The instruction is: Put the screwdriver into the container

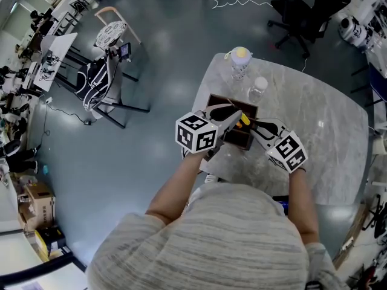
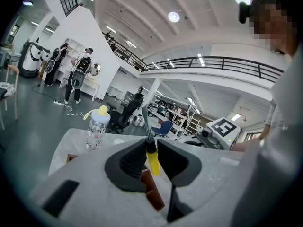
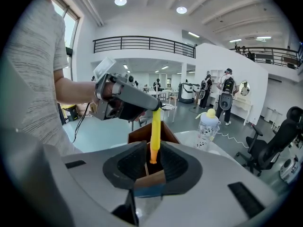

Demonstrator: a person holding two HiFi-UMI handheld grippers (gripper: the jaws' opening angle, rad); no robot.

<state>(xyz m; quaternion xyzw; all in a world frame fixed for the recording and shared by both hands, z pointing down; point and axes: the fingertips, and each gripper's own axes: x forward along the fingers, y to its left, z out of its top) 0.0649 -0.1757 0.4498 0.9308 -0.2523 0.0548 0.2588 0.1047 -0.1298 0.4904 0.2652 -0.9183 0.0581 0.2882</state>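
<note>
Left gripper (image 2: 151, 144): jaws closed tight on the screwdriver (image 3: 155, 126) at the black collar above its yellow handle, shaft sticking out past the tips. Handle hangs butt-down into the wooden container (image 3: 138, 137) on the marble table (image 1: 326, 119). Right gripper (image 3: 152, 150): jaws about half open, clamped on the container's near wall. Black-and-white square markers on both gripper cubes. Yellow-capped bottle (image 1: 240, 62) stands behind the container.

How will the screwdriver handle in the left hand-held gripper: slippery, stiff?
The screwdriver looks rigid: it hangs straight from the left hand-held gripper toward the container. Its smooth yellow handle, pinched near one end, might slip or pivot. Being round, it would probably roll if laid flat.
</note>
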